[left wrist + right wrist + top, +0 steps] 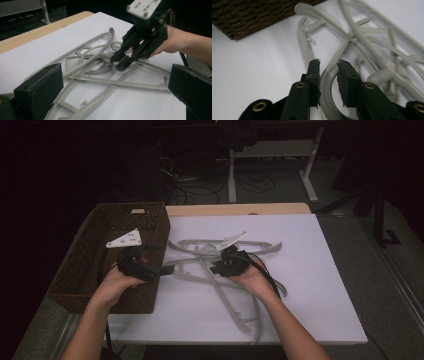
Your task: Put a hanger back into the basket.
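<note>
Right gripper at lower centre of its own view, jaws pinched on the curved hook of a grey hanger. Left gripper spread wide at the bottom corners of its view, clutching nothing. Tangled pile of grey hangers mid-frame in the high view, crossing and overlapping on the white sheet. Brown woven basket at left, close beside the pile.
</note>
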`<state>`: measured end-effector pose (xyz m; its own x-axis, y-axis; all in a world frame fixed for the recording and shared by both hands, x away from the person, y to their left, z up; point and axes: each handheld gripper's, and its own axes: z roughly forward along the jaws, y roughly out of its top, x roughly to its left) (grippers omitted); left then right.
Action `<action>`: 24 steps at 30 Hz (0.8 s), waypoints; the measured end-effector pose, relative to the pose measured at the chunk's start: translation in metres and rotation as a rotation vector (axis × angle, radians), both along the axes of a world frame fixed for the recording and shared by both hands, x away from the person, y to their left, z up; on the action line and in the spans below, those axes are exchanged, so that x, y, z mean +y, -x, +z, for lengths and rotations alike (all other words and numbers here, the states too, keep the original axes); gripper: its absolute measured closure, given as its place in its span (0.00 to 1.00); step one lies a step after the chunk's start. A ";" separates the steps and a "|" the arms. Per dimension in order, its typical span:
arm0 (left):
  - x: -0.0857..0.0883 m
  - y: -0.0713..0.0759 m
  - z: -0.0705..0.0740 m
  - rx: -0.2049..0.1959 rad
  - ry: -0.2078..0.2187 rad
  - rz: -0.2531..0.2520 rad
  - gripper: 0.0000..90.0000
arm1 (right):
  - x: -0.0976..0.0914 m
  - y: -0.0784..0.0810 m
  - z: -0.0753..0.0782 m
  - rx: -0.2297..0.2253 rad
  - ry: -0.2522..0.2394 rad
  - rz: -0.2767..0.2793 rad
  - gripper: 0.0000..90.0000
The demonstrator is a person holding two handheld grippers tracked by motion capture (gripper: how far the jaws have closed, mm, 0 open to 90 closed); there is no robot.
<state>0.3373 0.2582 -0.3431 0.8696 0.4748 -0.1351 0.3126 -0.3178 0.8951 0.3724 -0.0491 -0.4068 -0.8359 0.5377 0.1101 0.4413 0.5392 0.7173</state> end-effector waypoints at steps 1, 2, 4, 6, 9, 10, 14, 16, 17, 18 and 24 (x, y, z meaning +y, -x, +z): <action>0.000 0.000 0.000 0.000 0.000 0.000 0.00 | -0.003 0.000 0.002 -0.009 -0.008 -0.008 0.80; 0.000 0.000 0.000 -0.001 -0.002 0.000 0.00 | -0.003 0.000 0.002 -0.009 -0.008 -0.008 0.80; -0.001 0.000 0.000 -0.001 -0.003 0.000 0.00 | -0.011 0.001 0.006 -0.034 -0.037 -0.014 0.81; -0.001 0.000 0.000 -0.002 -0.002 -0.001 0.00 | -0.014 0.001 0.007 -0.036 -0.044 -0.012 0.81; 0.000 0.000 0.000 0.000 -0.003 0.000 0.00 | -0.025 0.006 0.012 -0.048 -0.067 -0.010 0.82; 0.000 0.000 0.000 0.000 -0.003 0.000 0.00 | -0.025 0.006 0.012 -0.048 -0.067 -0.010 0.82; 0.000 0.001 0.000 -0.002 -0.001 -0.001 0.00 | -0.039 0.011 0.015 -0.055 -0.073 -0.005 0.83; 0.000 0.001 0.000 -0.001 -0.001 0.001 0.00 | -0.048 0.014 0.014 -0.056 -0.070 -0.002 0.83; 0.000 0.001 0.000 -0.002 -0.002 0.001 0.00 | -0.056 0.018 0.012 -0.048 -0.058 0.000 0.83; 0.000 0.001 0.000 -0.002 -0.002 -0.001 0.00 | -0.058 0.019 0.011 -0.044 -0.053 0.004 0.83; -0.002 0.001 0.000 -0.001 -0.006 -0.002 0.00 | -0.073 0.024 -0.001 -0.011 -0.020 0.015 0.83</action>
<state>0.3360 0.2563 -0.3434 0.8706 0.4741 -0.1319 0.3115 -0.3234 0.8935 0.3480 -0.1220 -0.4075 -0.8448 0.5232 0.1118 0.4258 0.5311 0.7325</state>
